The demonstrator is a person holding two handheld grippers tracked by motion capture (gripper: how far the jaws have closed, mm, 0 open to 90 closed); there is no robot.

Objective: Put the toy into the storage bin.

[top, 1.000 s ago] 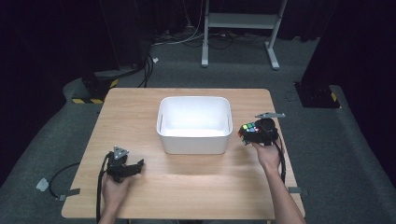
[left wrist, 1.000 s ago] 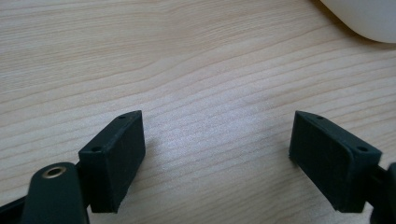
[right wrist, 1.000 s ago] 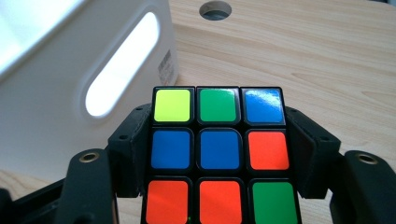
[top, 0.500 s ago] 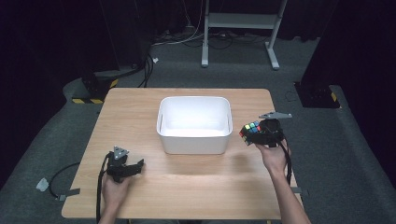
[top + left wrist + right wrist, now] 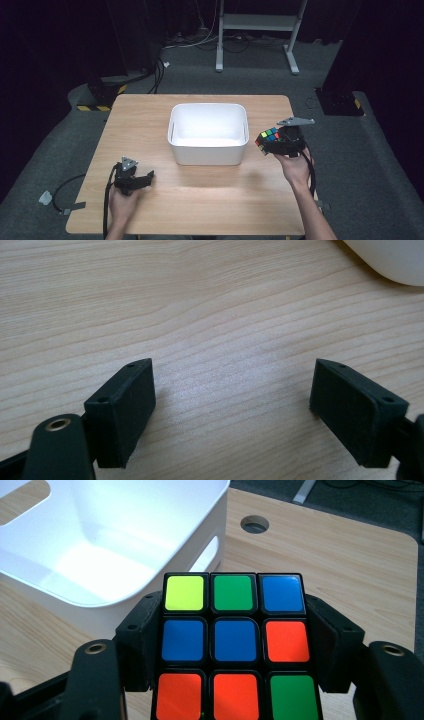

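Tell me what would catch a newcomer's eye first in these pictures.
The brightly coloured puzzle cube stands out most, clamped between the jaws of the right gripper, which is held above the table's right side. Next comes the empty white bin in the middle of the wooden table, just left of the cube. The left gripper rests near the front left, jaws open with nothing between them.
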